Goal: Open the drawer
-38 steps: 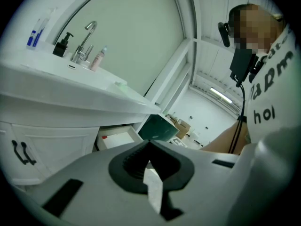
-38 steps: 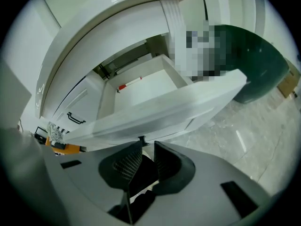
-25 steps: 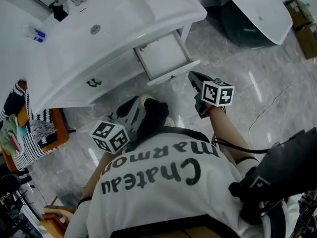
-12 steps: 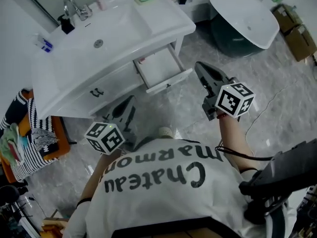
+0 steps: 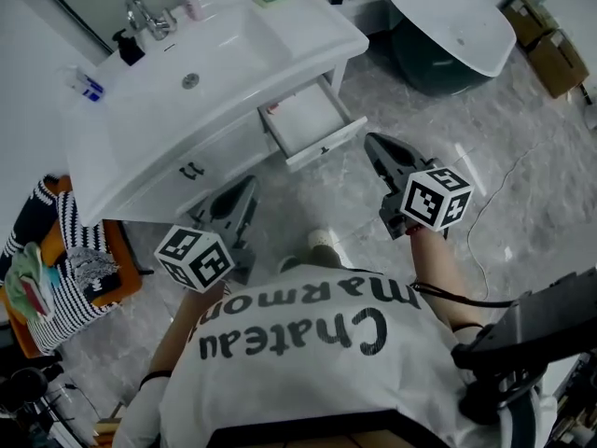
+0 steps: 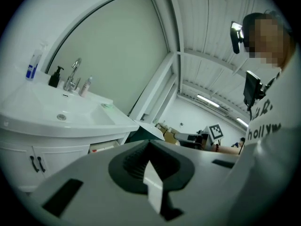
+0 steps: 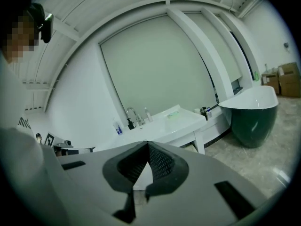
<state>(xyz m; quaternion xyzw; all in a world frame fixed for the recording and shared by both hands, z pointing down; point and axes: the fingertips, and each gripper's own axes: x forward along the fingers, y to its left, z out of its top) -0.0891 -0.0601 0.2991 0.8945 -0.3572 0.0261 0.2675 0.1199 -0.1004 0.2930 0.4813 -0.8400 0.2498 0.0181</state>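
The white vanity (image 5: 140, 129) has its right-hand drawer (image 5: 306, 118) pulled out, its pale inside showing and a small item at its back left corner. My right gripper (image 5: 370, 141) hovers just to the right of the drawer front, apart from it and shut on nothing. My left gripper (image 5: 248, 185) is lower left, in front of the vanity's cabinet doors (image 5: 191, 169), also shut and empty. In the left gripper view the jaws (image 6: 149, 144) meet at their tips, with the open drawer (image 6: 104, 148) beyond them. The right gripper view shows jaws (image 7: 147, 144) that also meet.
The sink basin and faucet (image 5: 145, 14) top the vanity, with bottles around them. A dark green bathtub (image 5: 448, 31) stands at the back right, with cardboard boxes (image 5: 550, 40) past it. A striped bag on an orange stool (image 5: 70, 259) sits at the left. The floor is grey marble.
Both grippers have risen and drawn back from the drawer front; the right one was close to it a second ago. The drawer stays open.
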